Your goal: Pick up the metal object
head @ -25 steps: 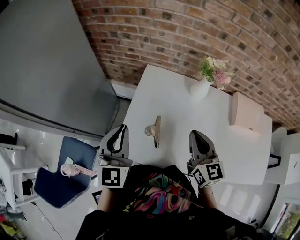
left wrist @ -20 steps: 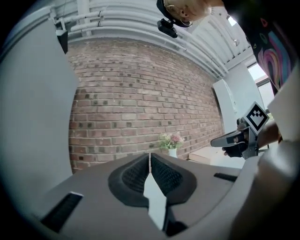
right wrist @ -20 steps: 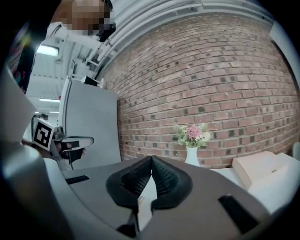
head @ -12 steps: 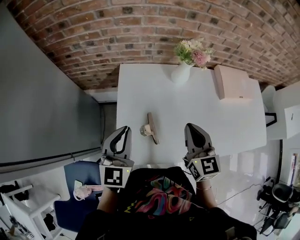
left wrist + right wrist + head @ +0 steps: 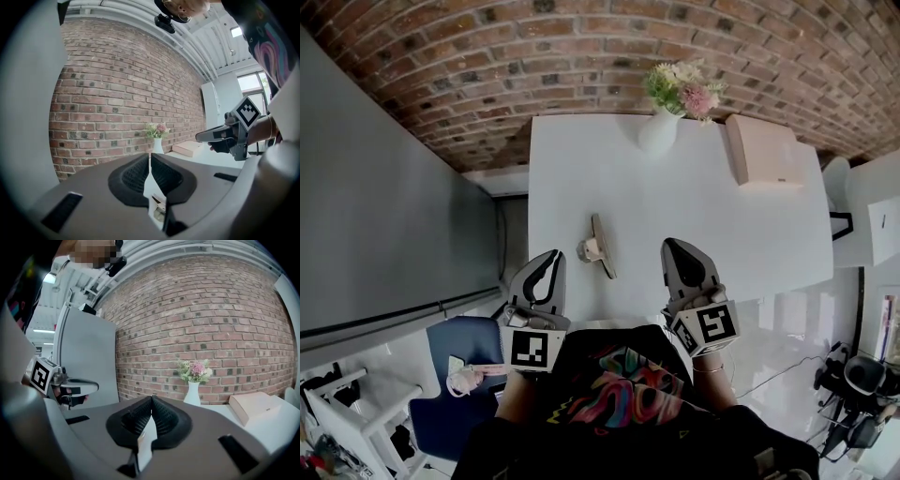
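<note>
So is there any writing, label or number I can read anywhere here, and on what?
No readable words or numbers anywhere.
Left cube: black-and-white square pattern, no letters.
Right cube: the same.
Pink box: tiny mark, too small to read.
Shirt: colourful graphic, no legible text.

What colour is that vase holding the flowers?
White; the vase shows best in the right gripper view.

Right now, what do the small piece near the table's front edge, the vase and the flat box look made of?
Metal object: a thin plate with a round knob, brassy tan with a dull sheen, so likely metal. Vase: plain white and smooth, probably glazed ceramic. Box: pale pink, matte, with straight flat edges, probably cardboard, though painted wood is possible.
</note>
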The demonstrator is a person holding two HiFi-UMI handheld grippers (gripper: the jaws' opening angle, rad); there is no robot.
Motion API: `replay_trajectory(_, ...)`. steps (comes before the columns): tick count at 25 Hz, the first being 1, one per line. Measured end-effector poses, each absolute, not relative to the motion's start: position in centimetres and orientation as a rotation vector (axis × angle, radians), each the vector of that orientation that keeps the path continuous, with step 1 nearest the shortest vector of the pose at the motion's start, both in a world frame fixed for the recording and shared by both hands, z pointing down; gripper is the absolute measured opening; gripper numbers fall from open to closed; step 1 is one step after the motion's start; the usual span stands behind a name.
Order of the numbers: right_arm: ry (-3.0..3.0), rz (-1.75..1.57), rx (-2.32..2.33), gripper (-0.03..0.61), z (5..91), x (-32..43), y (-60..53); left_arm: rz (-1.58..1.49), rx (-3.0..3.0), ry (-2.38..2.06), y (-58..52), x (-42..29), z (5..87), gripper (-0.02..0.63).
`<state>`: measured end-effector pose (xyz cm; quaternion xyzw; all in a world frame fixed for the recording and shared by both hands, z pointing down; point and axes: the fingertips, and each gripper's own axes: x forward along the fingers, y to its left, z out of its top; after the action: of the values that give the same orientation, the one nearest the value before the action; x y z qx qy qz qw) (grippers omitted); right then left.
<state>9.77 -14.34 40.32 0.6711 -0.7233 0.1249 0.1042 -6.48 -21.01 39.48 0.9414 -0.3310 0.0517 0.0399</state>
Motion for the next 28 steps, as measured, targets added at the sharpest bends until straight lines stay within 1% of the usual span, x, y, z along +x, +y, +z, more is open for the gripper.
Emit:
replay_trajectory(15, -2.174, 0.406, 1.939, 0.018, 41.2, 10.3, -13.9, 0.215, 2.932, -0.936, -19.9, -4.2, 41.5, 0.036)
replay_trajectory(16, -2.174, 0.407, 1.939, 0.018, 41.2, 10.4, -14.0, 0.236, 2.928, -0.918, -19.9, -4.2, 41.9, 0.044)
replay_trajectory(17, -2.175, 0.41, 1.94, 0.019, 41.3, 10.4, -14.0, 0.276, 2.92, -0.888, -19.7, -4.1, 42.3, 0.083)
replay_trajectory(18, -2.176, 0.413, 1.941, 0.018, 41.3, 10.5, -14.0, 0.325, 2.911, -0.855, -19.5, -4.0, 42.8, 0.149)
replay_trajectory(19, -2.176, 0.417, 1.941, 0.019, 41.3, 10.6, -14.0, 0.362, 2.905, -0.826, -19.3, -3.9, 43.2, 0.172)
replay_trajectory(20, -2.177, 0.419, 1.939, 0.018, 41.4, 10.6, -14.0, 0.378, 2.904, -0.805, -19.3, -3.8, 43.5, 0.178)
replay_trajectory(23, -2.175, 0.43, 1.936, 0.018, 41.5, 10.9, -13.9, 0.372, 2.905, -0.771, -19.3, -3.4, 43.9, 0.229)
replay_trajectory(28, -2.172, 0.453, 1.935, 0.018, 42.1, 11.3, -13.7, 0.426, 2.899, -0.721, -19.2, -3.0, 45.1, 0.247)
